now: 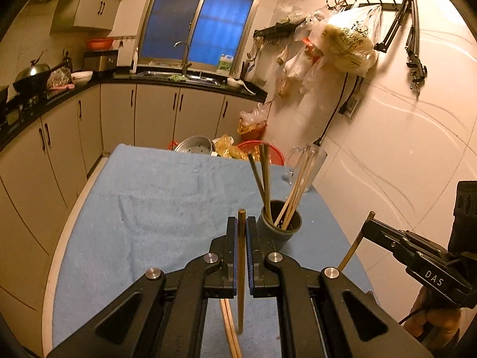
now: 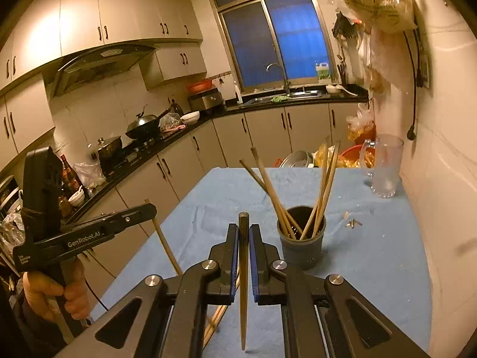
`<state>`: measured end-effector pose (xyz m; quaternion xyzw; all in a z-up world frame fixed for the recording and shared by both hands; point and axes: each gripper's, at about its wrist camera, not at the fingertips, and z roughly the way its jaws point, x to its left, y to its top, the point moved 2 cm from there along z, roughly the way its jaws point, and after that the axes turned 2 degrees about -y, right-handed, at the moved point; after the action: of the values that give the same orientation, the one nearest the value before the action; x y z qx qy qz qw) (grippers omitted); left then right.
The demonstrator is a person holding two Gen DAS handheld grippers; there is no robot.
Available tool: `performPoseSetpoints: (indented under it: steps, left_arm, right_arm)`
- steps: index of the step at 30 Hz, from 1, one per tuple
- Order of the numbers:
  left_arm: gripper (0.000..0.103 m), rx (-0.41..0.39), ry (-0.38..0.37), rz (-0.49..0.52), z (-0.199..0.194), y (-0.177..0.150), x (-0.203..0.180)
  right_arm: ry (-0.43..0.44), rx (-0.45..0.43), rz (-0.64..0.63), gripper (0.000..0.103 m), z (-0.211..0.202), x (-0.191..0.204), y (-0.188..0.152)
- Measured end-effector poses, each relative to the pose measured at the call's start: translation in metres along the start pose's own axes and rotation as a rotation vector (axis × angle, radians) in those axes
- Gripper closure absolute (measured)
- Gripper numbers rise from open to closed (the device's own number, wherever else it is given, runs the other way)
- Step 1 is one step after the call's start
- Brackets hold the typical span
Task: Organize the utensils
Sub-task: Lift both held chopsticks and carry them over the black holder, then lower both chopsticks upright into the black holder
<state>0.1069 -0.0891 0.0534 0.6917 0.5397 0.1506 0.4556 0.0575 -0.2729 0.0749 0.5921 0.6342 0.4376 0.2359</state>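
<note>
A dark grey holder cup (image 1: 280,229) (image 2: 301,246) stands on the blue cloth-covered table (image 1: 149,203) (image 2: 372,253) with several chopsticks leaning in it. My left gripper (image 1: 241,220) is shut on a light brown chopstick (image 1: 240,298), which stands upright just left of the cup. My right gripper (image 2: 244,226) is shut on a darker chopstick (image 2: 244,307), also upright and left of the cup. Each view shows the other gripper at its side, the right gripper (image 1: 368,223) and the left gripper (image 2: 152,207), each with its stick. More chopsticks (image 1: 229,331) (image 2: 219,316) lie on the cloth below.
A clear glass mug (image 1: 310,161) (image 2: 386,167) stands at the table's far right by the tiled wall. Small scraps (image 2: 353,223) lie on the cloth right of the cup. A metal pot (image 1: 195,146) and a red basin (image 1: 268,152) sit beyond the far edge. Cabinets run along the left.
</note>
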Motion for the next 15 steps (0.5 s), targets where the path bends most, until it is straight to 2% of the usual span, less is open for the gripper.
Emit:
performPoseSetpoints:
  steps: [15]
  left_arm:
    - [0.098,-0.035,0.004,0.038,-0.006,0.020,-0.016]
  right_arm:
    - [-0.034,-0.078,-0.034,0.095,-0.024,0.002,0.027]
